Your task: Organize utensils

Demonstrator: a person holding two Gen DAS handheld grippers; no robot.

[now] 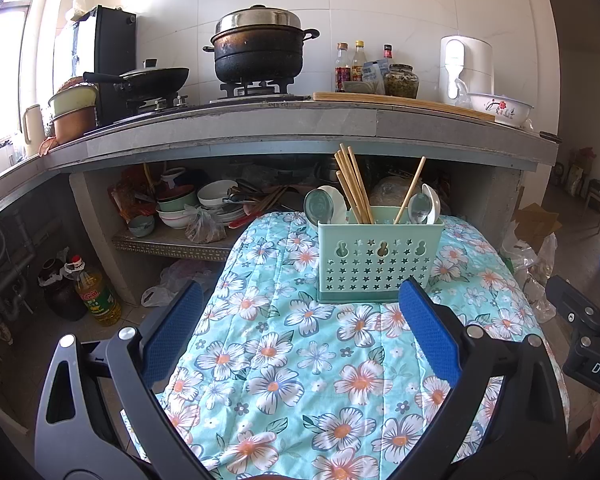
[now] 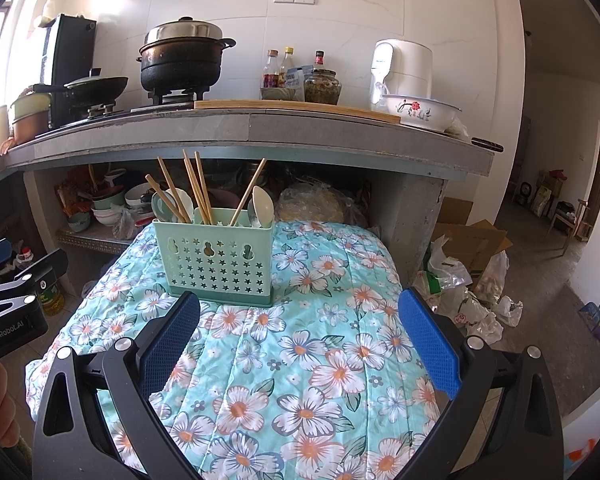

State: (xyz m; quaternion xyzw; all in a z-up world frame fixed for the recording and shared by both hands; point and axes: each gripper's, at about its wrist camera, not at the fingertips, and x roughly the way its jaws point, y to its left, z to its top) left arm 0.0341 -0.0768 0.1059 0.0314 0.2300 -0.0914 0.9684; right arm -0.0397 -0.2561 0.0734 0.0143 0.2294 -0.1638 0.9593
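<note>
Utensils (image 1: 356,184) fill caddy (image 1: 376,256); both claws — left (image 1: 300,320) "GenRobot.AI", right (image 2: 300,320) "DAS" — agape.

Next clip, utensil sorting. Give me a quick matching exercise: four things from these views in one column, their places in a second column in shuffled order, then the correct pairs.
Things:
1. utensil holder
2. chopsticks
3. black pot
4. floral bowl

Places:
A. on the gas burner
B. at the right end of the counter, next to the white appliance
C. standing on the floral cloth
D. upright inside the green holder

Pairs: 1-C, 2-D, 3-A, 4-B
</note>
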